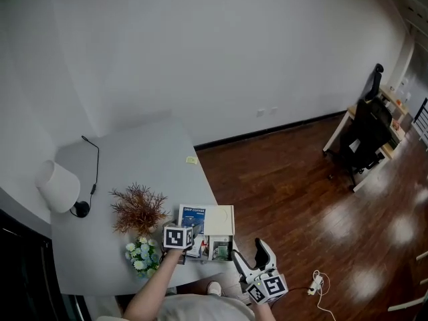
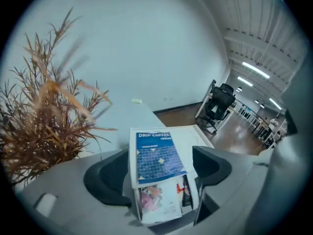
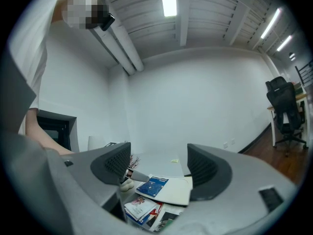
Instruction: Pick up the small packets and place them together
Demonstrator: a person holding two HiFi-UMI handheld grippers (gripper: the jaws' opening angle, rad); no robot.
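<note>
the left gripper (image 2: 159,173) is pointed down over the near edge of the pale grey table (image 2: 122,119), jaws spread wide and pressed on nothing, with the small pale printed paper packet (image 2: 155,202) and a red-and-dark packet (image 2: 186,192) seen between them, just beside the flat blue-and-white drip coffee pack (image 2: 157,155). the right gripper (image 3: 159,169) is held level off the table edge, jaws wide and empty. the gathering step is judged to be in hand: next, the dark green-edged packet (image 3: 166,223) at the pile's right probably has to be straddled alone, pinched by its edge and brought in.
</note>
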